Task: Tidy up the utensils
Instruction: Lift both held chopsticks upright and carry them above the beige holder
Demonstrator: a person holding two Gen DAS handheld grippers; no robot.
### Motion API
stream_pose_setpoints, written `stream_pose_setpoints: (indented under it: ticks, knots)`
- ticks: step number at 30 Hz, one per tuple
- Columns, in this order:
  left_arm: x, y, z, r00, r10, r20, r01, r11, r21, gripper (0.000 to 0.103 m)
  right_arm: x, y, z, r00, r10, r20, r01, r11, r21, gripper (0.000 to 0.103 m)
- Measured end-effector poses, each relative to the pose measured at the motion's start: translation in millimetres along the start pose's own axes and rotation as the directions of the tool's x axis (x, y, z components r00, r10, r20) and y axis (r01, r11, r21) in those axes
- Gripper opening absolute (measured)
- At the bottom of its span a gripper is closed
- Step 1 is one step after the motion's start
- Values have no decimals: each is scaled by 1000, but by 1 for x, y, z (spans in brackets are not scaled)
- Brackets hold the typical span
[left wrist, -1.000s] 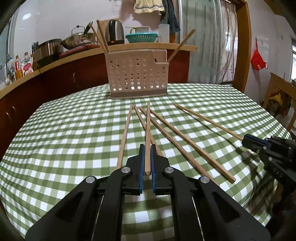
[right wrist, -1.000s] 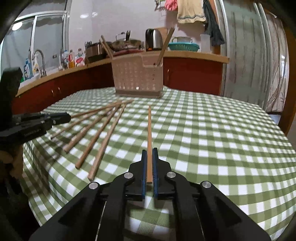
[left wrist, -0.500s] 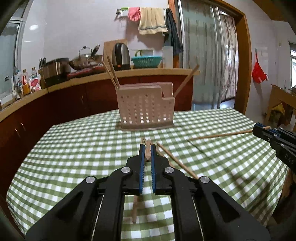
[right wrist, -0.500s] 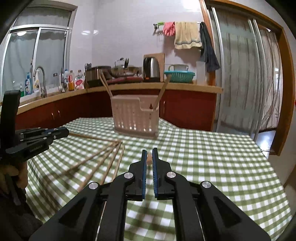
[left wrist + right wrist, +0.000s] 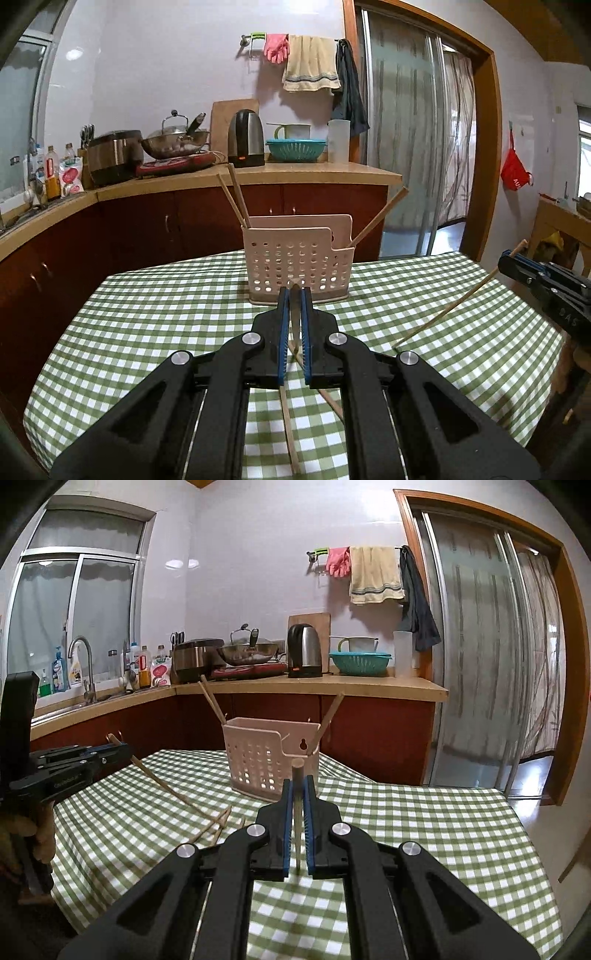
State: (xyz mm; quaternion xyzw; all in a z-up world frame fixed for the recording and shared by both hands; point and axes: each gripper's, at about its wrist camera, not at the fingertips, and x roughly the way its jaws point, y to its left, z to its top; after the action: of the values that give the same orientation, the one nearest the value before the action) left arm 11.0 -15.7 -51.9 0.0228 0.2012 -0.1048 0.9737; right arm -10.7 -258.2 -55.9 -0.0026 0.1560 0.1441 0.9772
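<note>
My left gripper (image 5: 294, 295) is shut on a wooden chopstick (image 5: 294, 314), raised above the table; it also shows in the right wrist view (image 5: 110, 751) with its chopstick (image 5: 166, 784) slanting down. My right gripper (image 5: 297, 786) is shut on another chopstick (image 5: 297, 775), also lifted; in the left wrist view this gripper (image 5: 511, 262) holds its chopstick (image 5: 450, 308) tilted down to the left. A pink perforated utensil holder (image 5: 297, 264) stands ahead on the table with three chopsticks in it. Several loose chopsticks (image 5: 218, 821) lie on the cloth.
The table has a green checked cloth (image 5: 147, 314). Behind it runs a kitchen counter (image 5: 258, 173) with a kettle, wok, rice cooker and teal colander. A sliding glass door (image 5: 480, 664) is at the right. A wooden chair (image 5: 565, 229) stands beyond the table's right edge.
Both grippers lifted their chopsticks off the cloth and rose, tipping the views up. The chopsticks now hang tilted in the air and the holder appears closer.
</note>
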Motion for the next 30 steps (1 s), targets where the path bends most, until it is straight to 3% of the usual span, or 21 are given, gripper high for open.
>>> stream_pose_setpoints:
  ticks: [19, 30]
  knots:
    - [50, 10, 42, 999, -33, 8, 33, 999, 32, 7, 67, 4, 28, 999, 37, -19, -37, 999, 4, 6]
    - [66, 23, 54, 997, -73, 3, 73, 997, -7, 7, 91, 0, 47, 999, 41, -2, -41, 999, 20, 6]
